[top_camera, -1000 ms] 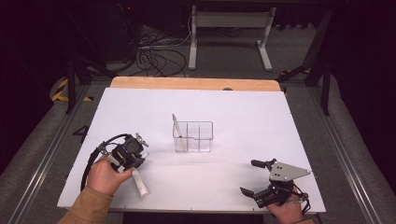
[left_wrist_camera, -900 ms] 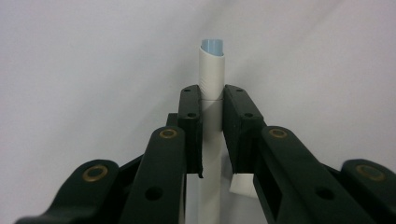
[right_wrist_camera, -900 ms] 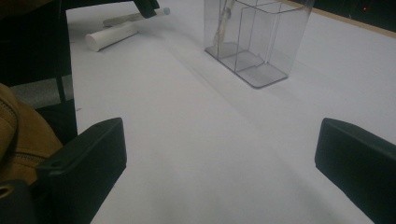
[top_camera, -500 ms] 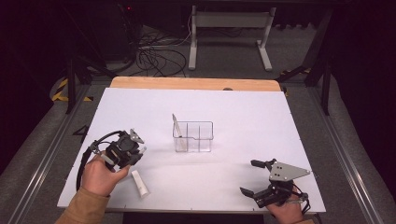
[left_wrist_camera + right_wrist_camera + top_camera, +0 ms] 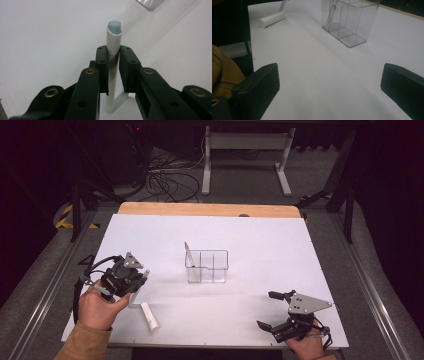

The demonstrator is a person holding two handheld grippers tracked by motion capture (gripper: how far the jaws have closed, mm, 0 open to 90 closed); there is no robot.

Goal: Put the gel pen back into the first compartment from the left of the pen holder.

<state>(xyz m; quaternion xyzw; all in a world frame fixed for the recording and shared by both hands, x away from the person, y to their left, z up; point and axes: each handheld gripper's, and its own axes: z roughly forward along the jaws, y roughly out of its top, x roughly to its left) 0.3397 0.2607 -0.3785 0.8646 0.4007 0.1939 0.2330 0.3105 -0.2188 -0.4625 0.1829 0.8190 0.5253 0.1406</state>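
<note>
Left gripper: the black two-jaw left gripper (image 5: 131,281), at the near left of the white table (image 5: 260,235), pinches a slim white pen with a pale blue-grey cap (image 5: 113,50) between its pads; the pen stands along the jaws, cap end outward, its lower end just above the table as far as the left gripper view shows.
Step in hand: by my reading, the pick-up is done and the carry toward the holder is starting.
Loose item: a short white cylinder (image 5: 149,315) lies flat on the table just right of the left hand (image 5: 98,306), touching neither gripper.
Next move: it likely calls for swinging the pen rightward over the holder, tipping it near upright above an empty compartment, lowering it past the rim, then letting go.
Container: a clear plastic organiser with divided compartments (image 5: 207,267) stands upright mid-table, well apart from both grippers.
Contents: one white pen-like stick (image 5: 190,262) leans in the leftmost compartment, its top above the rim; the other compartments look empty.
Right gripper: the right gripper (image 5: 277,310) rests at the near right edge, jaws spread wide with nothing between them, aimed toward the organiser.
</note>
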